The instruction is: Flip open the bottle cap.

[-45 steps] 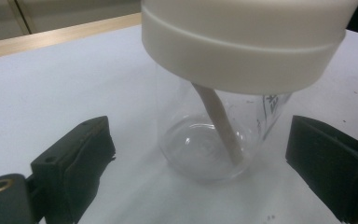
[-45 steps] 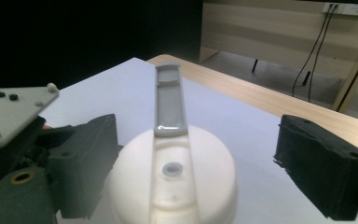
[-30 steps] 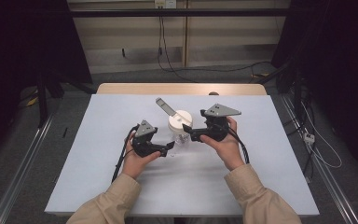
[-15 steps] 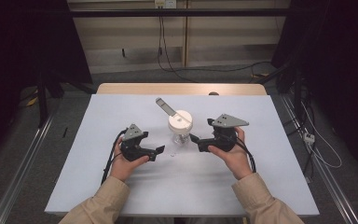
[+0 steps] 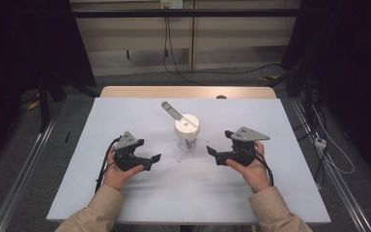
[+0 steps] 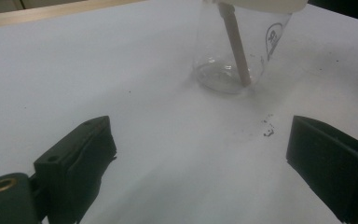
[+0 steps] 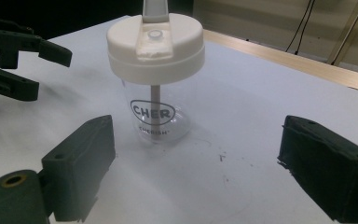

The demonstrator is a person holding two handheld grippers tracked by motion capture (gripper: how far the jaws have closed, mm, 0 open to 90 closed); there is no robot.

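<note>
While the lidded cup (image 5: 187, 131) stands mid-bench (image 5: 280, 183) between the left claw (image 5: 150, 161) and right claw (image 5: 213, 155), both spread wide and empty, it could be toppled by a one-sided nudge.

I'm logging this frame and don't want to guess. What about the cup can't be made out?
- Cup lid: cut off by the top edge in the left gripper view.
- Flip spout: its end is cut off by the top edge in the right gripper view.
- Logo: partly hidden behind the straw in the right gripper view.
- Dark specks on the table: too small to identify.
</note>
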